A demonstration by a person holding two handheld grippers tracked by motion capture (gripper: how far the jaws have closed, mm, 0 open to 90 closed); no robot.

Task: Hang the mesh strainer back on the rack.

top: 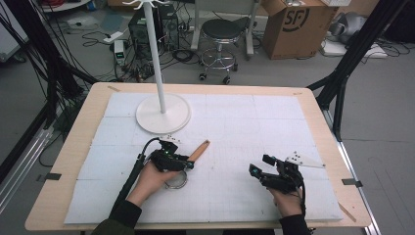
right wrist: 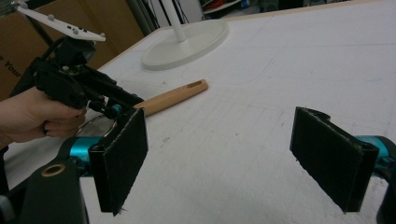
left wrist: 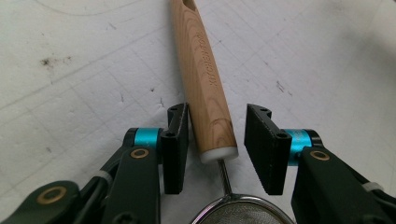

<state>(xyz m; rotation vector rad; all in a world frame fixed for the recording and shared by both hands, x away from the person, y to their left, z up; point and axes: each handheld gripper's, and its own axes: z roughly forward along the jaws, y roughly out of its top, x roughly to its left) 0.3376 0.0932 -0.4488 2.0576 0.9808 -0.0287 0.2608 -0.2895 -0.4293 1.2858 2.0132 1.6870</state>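
Note:
A small sieve lies on the white mat (top: pixel 244 122), its wooden handle (left wrist: pixel 205 84) pointing away and its metal mesh bowl (left wrist: pixel 243 212) close to me. My left gripper (left wrist: pixel 217 116) straddles the handle's near end. The left pad (left wrist: pixel 180 140) sits right beside the wood, and a gap shows at the right pad, so the jaws stand open around it. In the high view the handle (top: pixel 199 150) sticks out past the left gripper (top: pixel 188 164). My right gripper (right wrist: pixel 222 140) hovers open over bare mat at the right (top: pixel 259 164), with nothing between its pads.
A white stand with a round base (top: pixel 163 113) and a tall pole rises at the back left of the mat. The wooden table rim (top: pixel 73 147) frames the mat. A stool (top: pixel 222 34), a cardboard box (top: pixel 293 24) and cables lie beyond the table.

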